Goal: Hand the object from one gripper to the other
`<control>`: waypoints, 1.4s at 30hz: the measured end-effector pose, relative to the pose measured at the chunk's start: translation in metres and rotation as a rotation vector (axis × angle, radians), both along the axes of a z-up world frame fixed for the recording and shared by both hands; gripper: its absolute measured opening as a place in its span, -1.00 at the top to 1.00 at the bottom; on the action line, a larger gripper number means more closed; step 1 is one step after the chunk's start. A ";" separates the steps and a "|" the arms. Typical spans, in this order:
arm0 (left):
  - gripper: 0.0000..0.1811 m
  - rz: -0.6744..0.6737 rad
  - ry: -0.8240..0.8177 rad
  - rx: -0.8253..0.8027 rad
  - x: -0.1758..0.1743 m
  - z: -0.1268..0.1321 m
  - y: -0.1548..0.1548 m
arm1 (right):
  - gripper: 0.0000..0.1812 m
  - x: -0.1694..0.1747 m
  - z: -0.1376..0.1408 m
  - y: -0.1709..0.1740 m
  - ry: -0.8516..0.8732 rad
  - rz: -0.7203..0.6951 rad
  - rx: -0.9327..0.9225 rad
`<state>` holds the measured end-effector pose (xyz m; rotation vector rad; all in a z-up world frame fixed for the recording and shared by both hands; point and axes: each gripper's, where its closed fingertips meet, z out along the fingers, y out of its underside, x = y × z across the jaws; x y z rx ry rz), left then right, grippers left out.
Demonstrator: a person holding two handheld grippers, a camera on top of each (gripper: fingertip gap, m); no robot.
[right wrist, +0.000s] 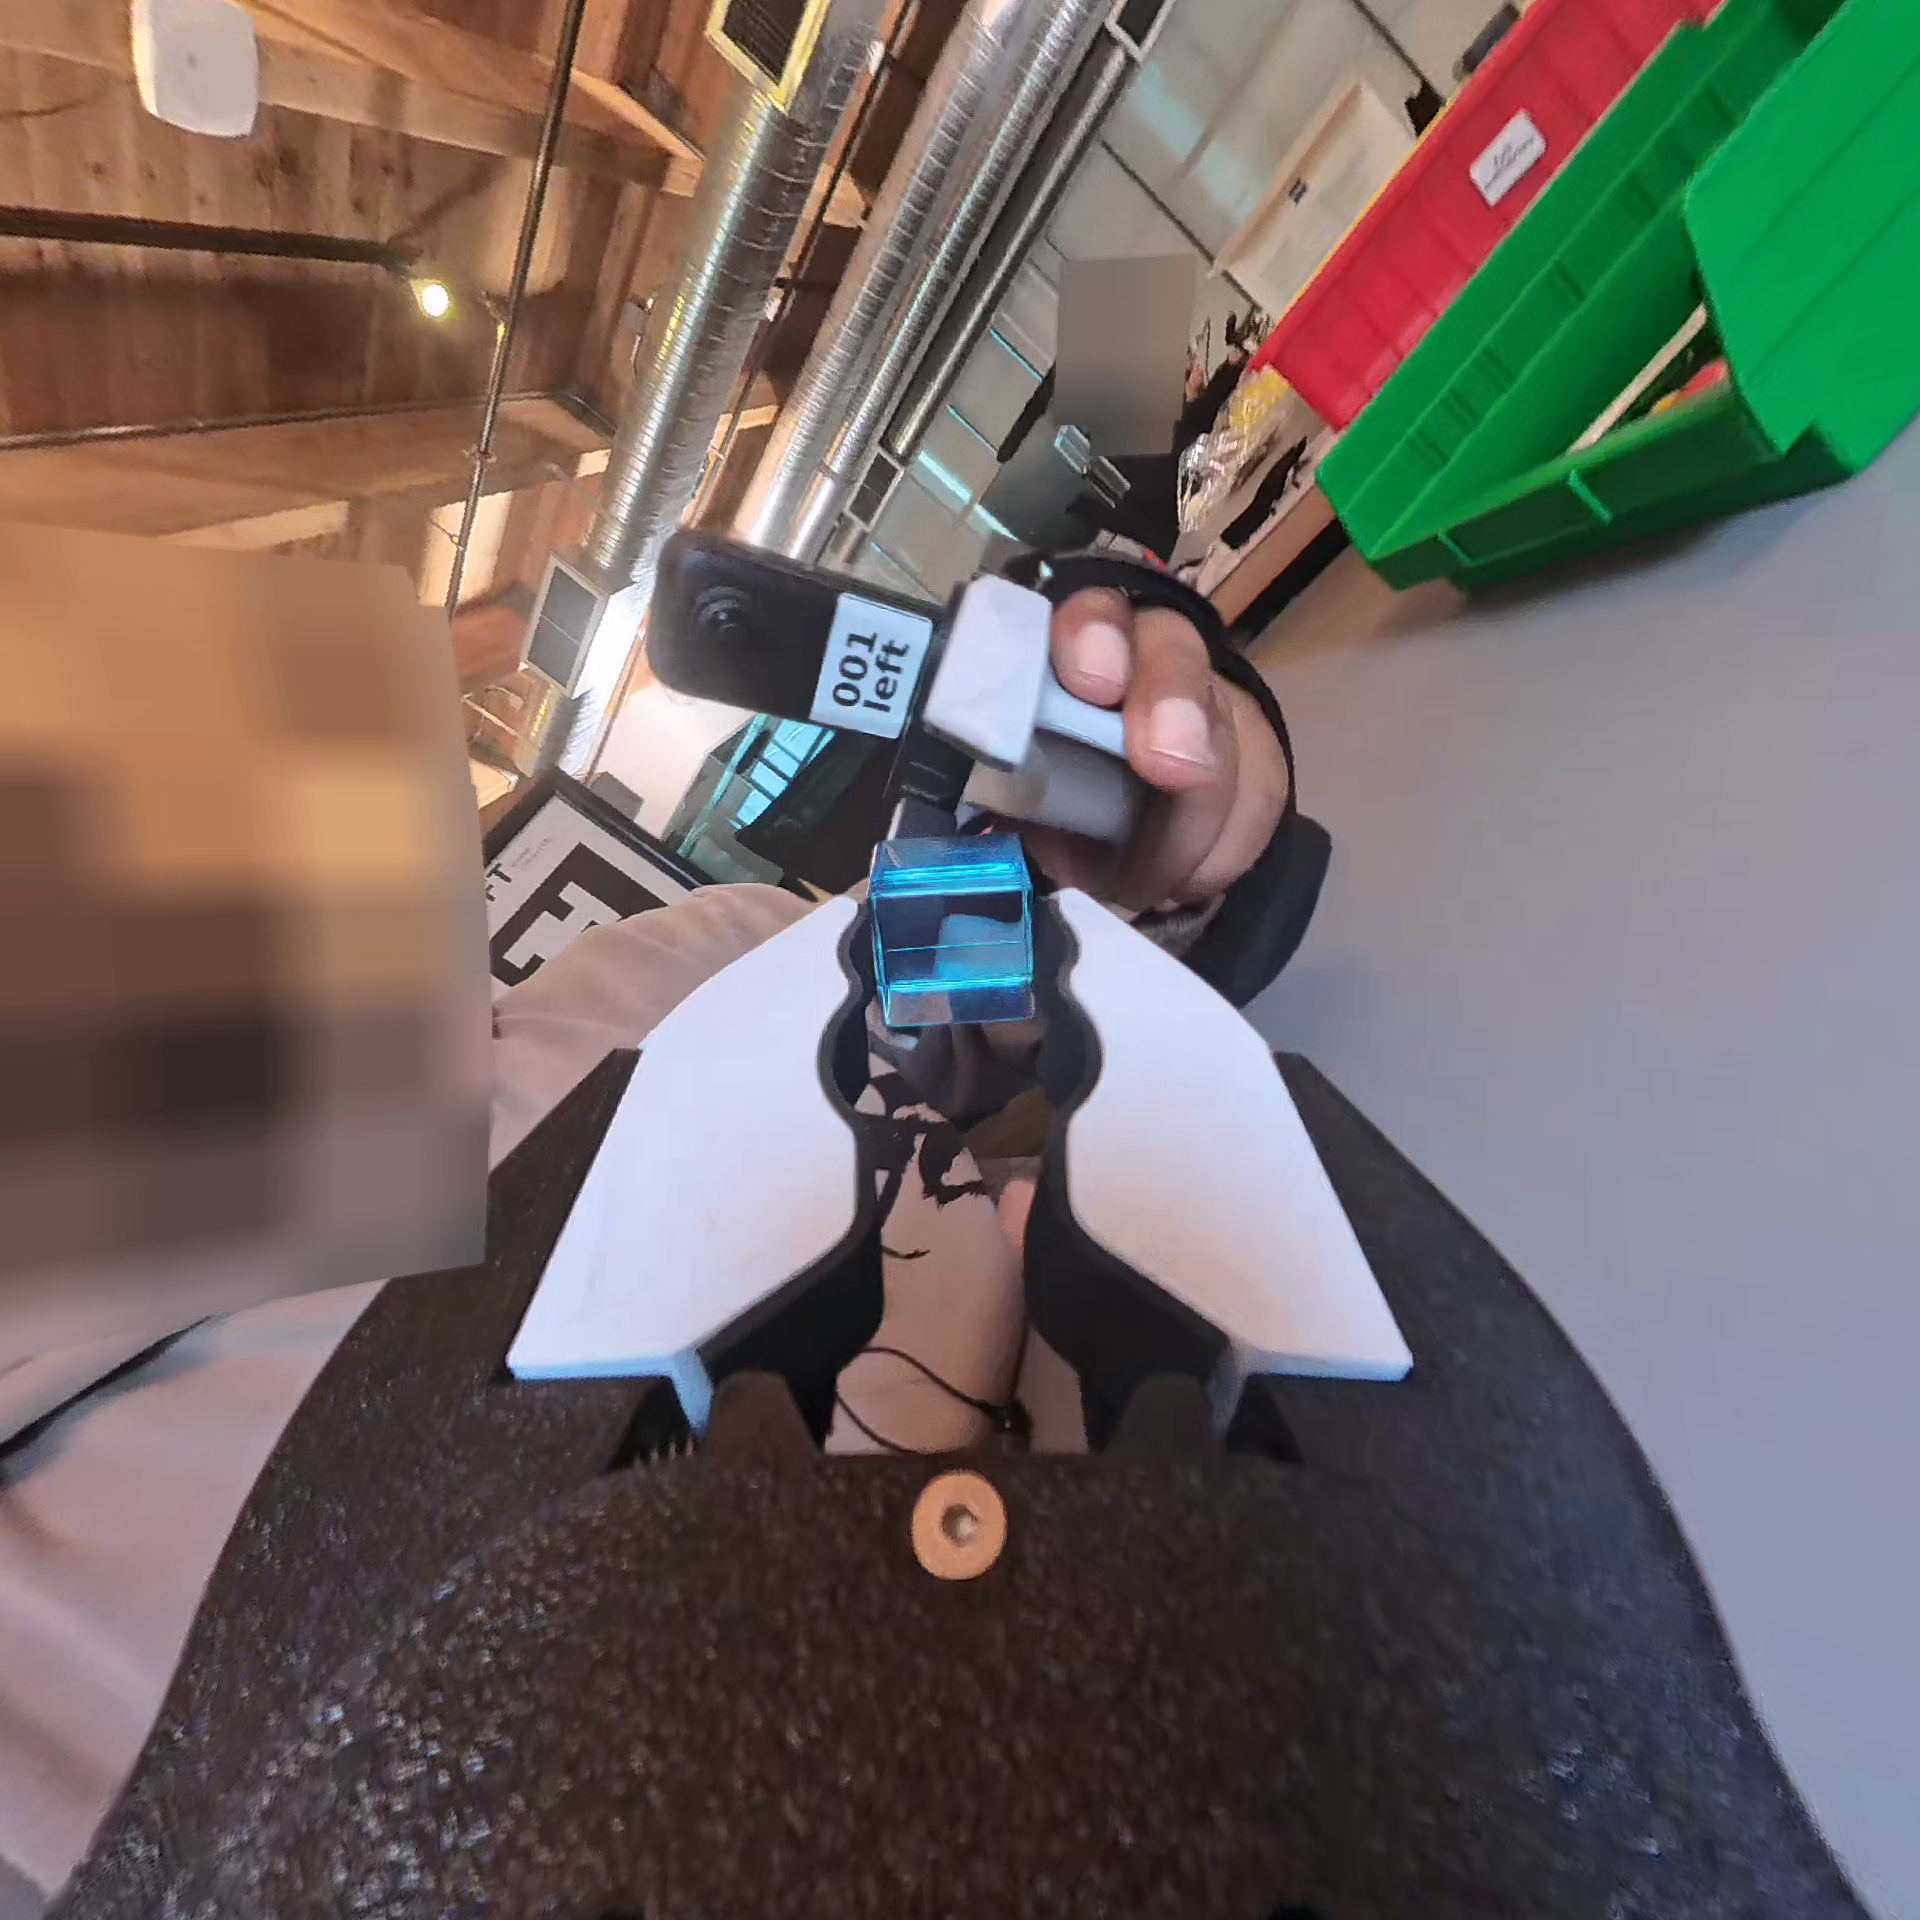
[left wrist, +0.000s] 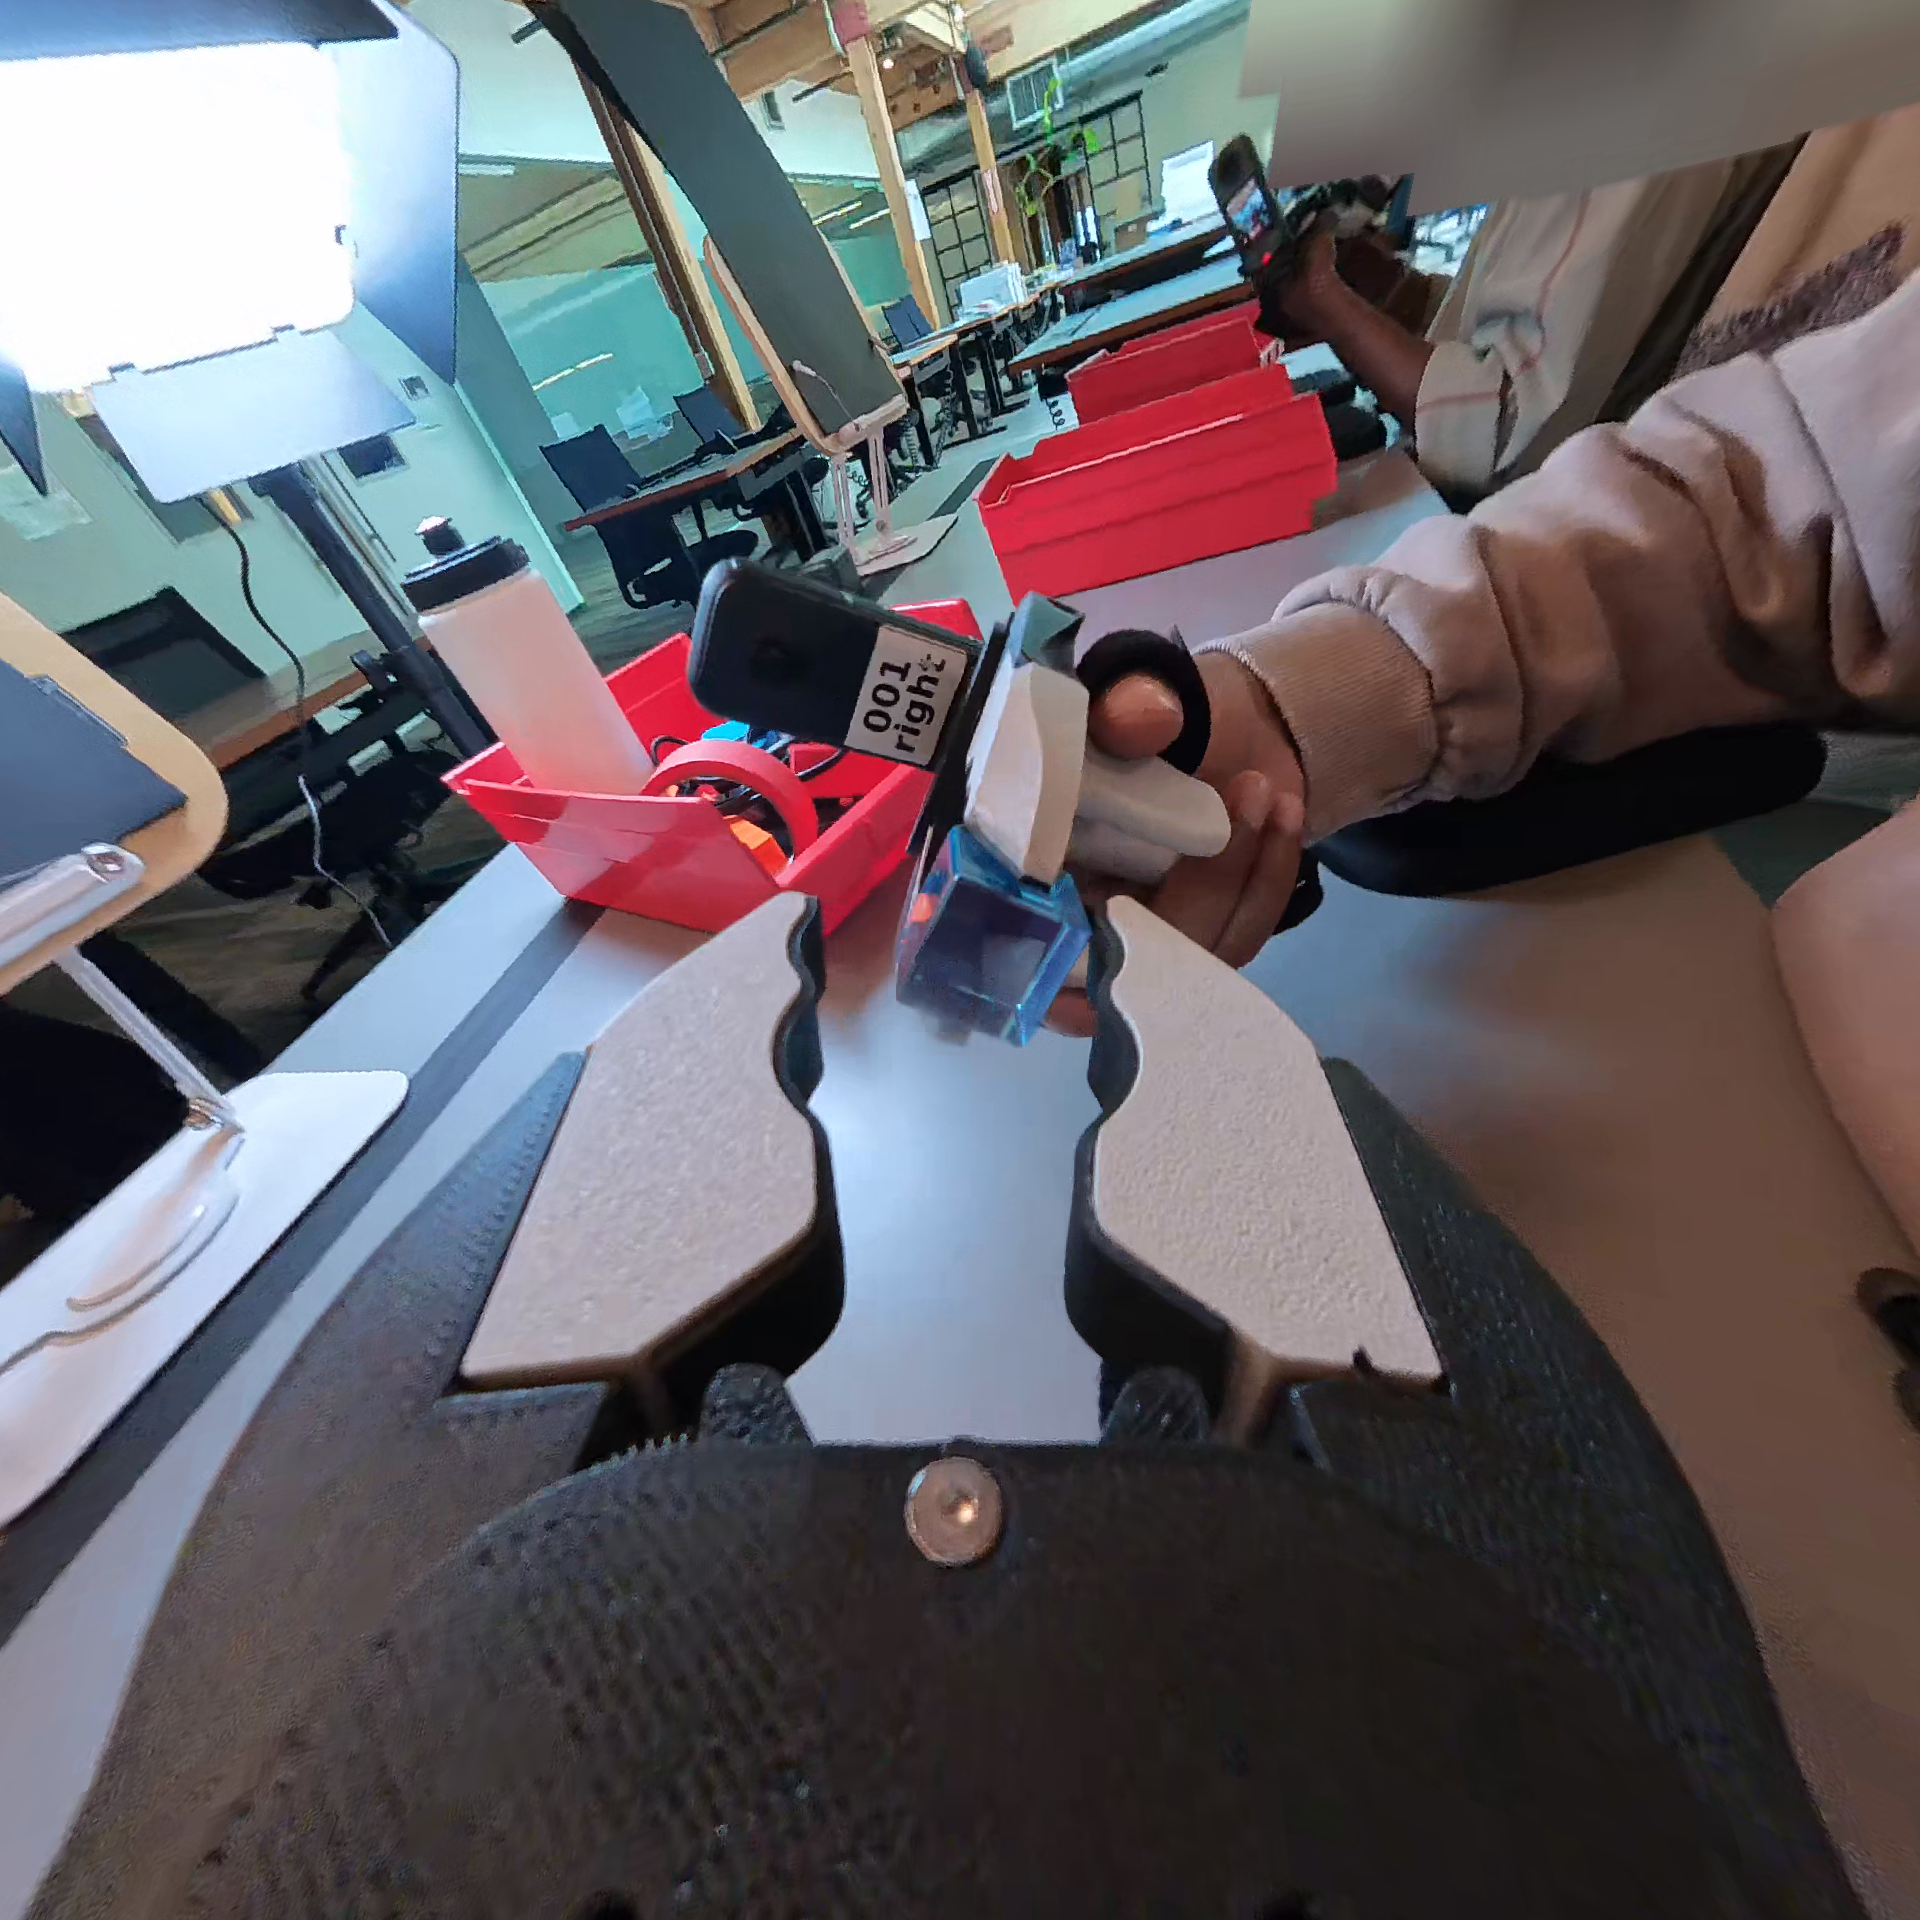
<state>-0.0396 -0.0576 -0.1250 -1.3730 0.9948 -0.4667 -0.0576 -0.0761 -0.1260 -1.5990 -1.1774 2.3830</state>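
A clear blue cube [right wrist: 951, 945] sits between the fingertips of my right gripper [right wrist: 951, 930], which is shut on it and holds it in the air above the grey table [right wrist: 1610, 935]. In the left wrist view the cube [left wrist: 987, 961] hangs below the right gripper's white fingers [left wrist: 1023, 790], which come down from above. My left gripper [left wrist: 961, 925] is open, its two fingertips on either side of the cube. The right fingertip is close to the cube and the left one stands apart. The left gripper's body [right wrist: 997, 696] shows just behind the cube in the right wrist view.
A red bin [left wrist: 665, 852] holding a white bottle [left wrist: 530, 675] and a red tape roll [left wrist: 743, 784] stands just beyond the grippers. More red bins [left wrist: 1153, 488] lie farther back. A lamp stand base [left wrist: 156, 1247] is at the left. Green bins [right wrist: 1621, 343] stack along the table's edge. My two grippers' fingertips are within a few centimetres of each other.
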 end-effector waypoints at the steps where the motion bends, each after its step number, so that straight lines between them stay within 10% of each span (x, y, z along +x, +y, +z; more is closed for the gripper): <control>1: 0.48 0.004 0.035 0.028 0.001 -0.001 -0.001 | 0.68 0.000 -0.002 -0.001 -0.018 0.012 -0.013; 17: 0.69 0.075 0.273 0.144 0.002 -0.014 -0.001 | 0.69 -0.002 -0.007 -0.001 -0.079 0.017 -0.019; 30: 0.69 0.025 -0.172 -0.347 -0.030 -0.011 0.025 | 0.28 0.019 -0.009 0.068 0.103 -0.484 1.174; 42: 0.69 -0.072 -0.499 -0.755 -0.038 -0.023 0.035 | 0.31 0.003 -0.010 0.044 0.209 -0.586 1.581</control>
